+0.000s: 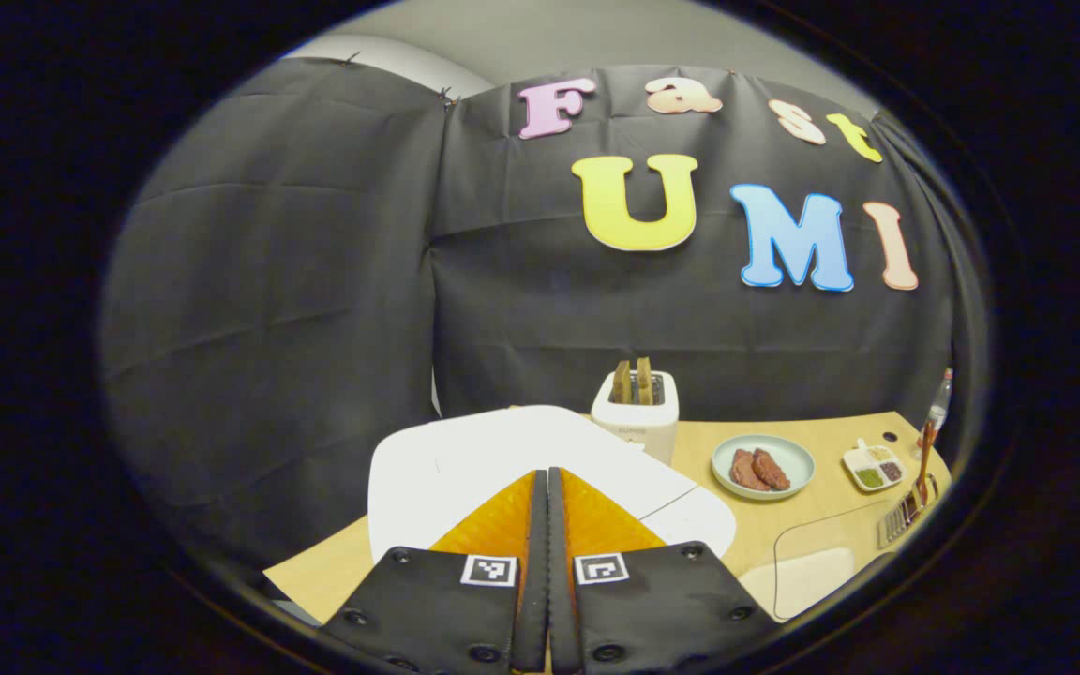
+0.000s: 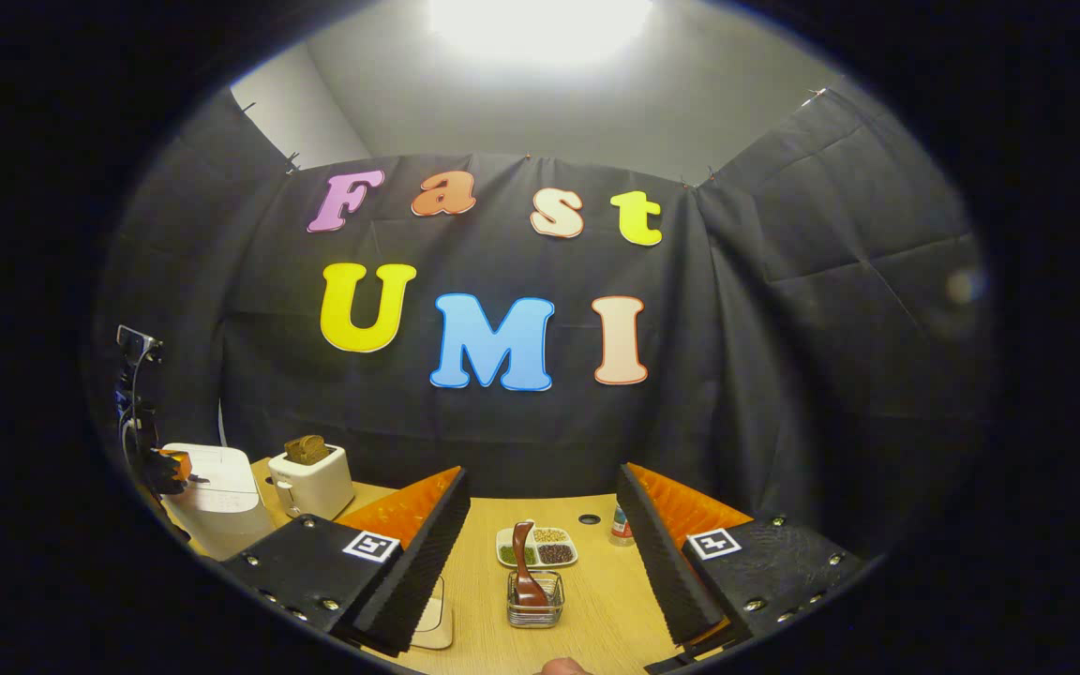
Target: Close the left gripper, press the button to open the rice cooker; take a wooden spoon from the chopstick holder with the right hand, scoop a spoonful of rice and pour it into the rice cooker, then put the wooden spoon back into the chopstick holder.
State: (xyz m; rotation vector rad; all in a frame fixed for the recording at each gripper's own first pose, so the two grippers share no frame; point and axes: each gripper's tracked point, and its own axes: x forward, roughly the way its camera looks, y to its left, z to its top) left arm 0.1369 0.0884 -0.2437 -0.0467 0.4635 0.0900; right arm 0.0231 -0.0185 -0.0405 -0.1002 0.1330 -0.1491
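Note:
In the left gripper view my left gripper is shut, its fingertips over the closed lid of the white rice cooker; whether they touch it I cannot tell. In the right gripper view the rice cooker stands at the far left with the left gripper on top of it. My right gripper is open above the table. Between its fingers, farther off, a wooden spoon stands in the wire chopstick holder. Behind the holder lies a white divided dish of grains.
A white toaster with bread slices stands behind the cooker. A pale plate with meat pieces and the divided grain dish lie to the right on the wooden table. A small bottle stands near the grain dish.

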